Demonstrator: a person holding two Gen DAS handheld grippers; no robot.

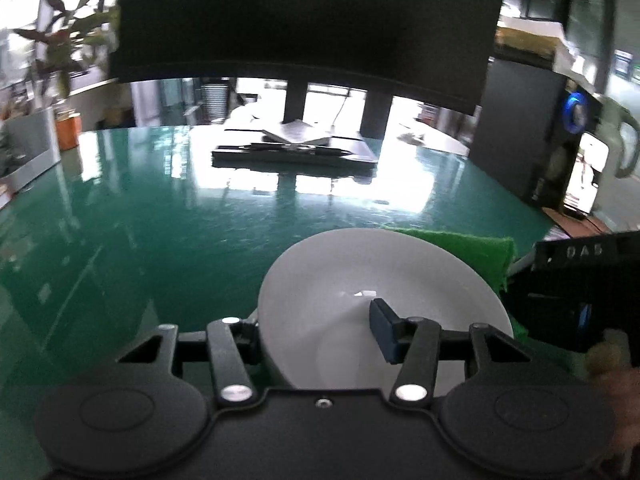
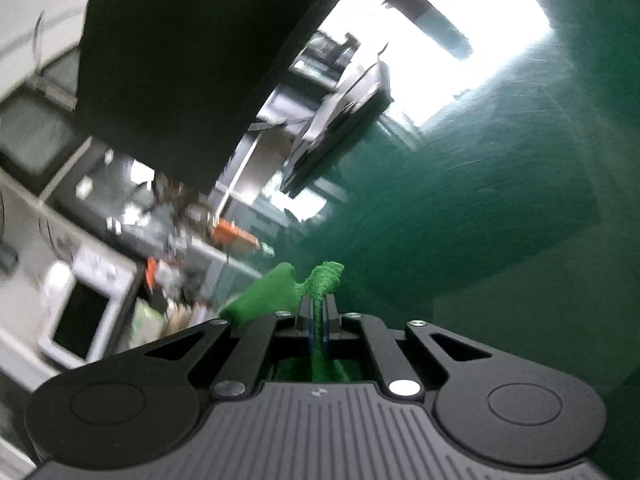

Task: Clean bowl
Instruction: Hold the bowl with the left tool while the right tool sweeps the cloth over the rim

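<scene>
A white bowl (image 1: 376,300) sits on the green table, tilted toward the left wrist camera. My left gripper (image 1: 320,328) grips its near rim: the right finger (image 1: 384,328) is inside the bowl, the left finger is outside behind the wall. A green cloth (image 1: 472,252) lies behind the bowl's right side, next to my right gripper's black body (image 1: 576,292). In the right wrist view my right gripper (image 2: 318,316) is shut on the green cloth (image 2: 320,280), which bunches out past the fingertips above the table.
A dark monitor (image 1: 304,20) on a stand with a flat black base and papers (image 1: 296,148) stands at the table's back. A black computer tower (image 1: 524,136) stands at the back right. A potted plant (image 1: 64,64) is at the far left.
</scene>
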